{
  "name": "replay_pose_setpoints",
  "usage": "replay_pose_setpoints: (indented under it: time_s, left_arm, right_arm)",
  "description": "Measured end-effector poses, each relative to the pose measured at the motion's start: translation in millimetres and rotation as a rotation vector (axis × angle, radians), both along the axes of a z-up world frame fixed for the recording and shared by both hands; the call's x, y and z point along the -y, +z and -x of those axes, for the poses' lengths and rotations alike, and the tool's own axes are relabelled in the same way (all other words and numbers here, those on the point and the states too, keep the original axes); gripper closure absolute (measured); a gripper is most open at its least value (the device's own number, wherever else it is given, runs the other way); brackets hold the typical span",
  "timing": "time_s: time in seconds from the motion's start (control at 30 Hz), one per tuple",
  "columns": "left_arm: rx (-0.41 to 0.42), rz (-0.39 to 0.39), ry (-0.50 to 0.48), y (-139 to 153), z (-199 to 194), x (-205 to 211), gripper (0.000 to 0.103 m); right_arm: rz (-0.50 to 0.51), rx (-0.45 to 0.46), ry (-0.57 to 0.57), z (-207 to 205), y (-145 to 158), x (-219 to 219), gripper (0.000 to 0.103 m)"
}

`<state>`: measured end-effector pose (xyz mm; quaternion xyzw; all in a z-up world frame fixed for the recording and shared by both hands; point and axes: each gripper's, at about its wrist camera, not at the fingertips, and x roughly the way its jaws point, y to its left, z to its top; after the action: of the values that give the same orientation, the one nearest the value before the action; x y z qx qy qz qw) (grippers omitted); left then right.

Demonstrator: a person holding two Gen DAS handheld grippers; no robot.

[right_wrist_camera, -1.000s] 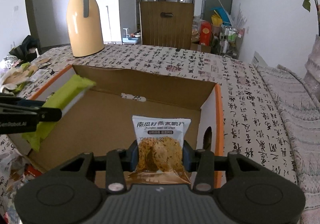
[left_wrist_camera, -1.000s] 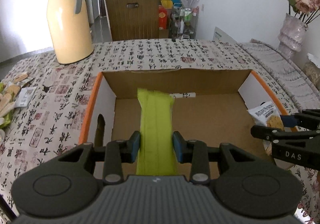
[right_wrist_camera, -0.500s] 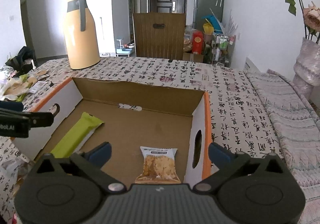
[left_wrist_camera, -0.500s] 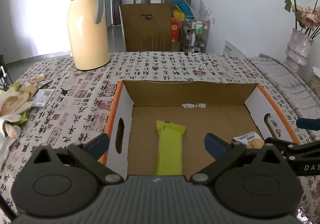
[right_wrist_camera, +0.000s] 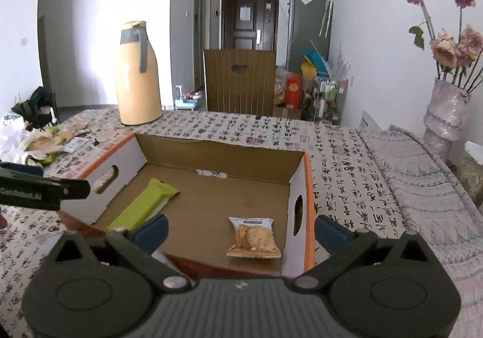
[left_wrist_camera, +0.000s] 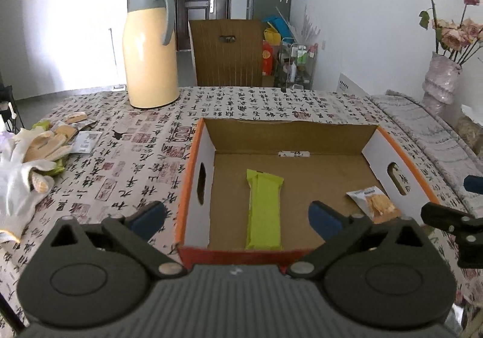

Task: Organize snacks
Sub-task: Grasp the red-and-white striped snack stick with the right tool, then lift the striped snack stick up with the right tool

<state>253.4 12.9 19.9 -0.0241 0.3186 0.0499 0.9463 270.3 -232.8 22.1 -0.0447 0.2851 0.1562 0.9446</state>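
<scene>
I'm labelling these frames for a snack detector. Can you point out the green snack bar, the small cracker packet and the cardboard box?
green snack bar (left_wrist_camera: 263, 211): left wrist view, middle of its wrapper.
cracker packet (right_wrist_camera: 254, 238): right wrist view, on the pictured crackers.
cardboard box (left_wrist_camera: 289, 134): left wrist view, inner face of its far wall.

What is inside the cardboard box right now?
Inside the cardboard box lie a green bar toward its left and a small cracker packet near its right wall, apart from each other. The near wall and the grippers hide a strip of the floor.

Left tool (right_wrist_camera: 45, 193) reads "GenRobot.AI" (first letters perhaps unclear).
</scene>
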Motion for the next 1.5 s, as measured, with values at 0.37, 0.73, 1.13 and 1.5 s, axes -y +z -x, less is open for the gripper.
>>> replay_pose_setpoints:
  time_s: [0.37, 0.73, 1.13, 1.5]
  left_arm:
    - [0.061, 0.013, 0.007, -4, 62, -5, 0.0]
    - [0.044, 0.016, -0.051, -30, 95, 0, 0.0]
    - [0.025, 0.044, -0.044, -39, 101, -8, 0.0]
    - [0.005, 0.042, -0.043, -42, 97, -7, 0.0]
  right_arm:
    - [-0.09, 0.055, -0.053, 63, -6, 3, 0.0]
    - [-0.108, 0.069, -0.127, 102, -29, 7, 0.0]
    - [-0.139, -0.011, -0.182, 103, -52, 35, 0.028]
    - [-0.314, -0.212, -0.103, 64, -79, 47, 0.063]
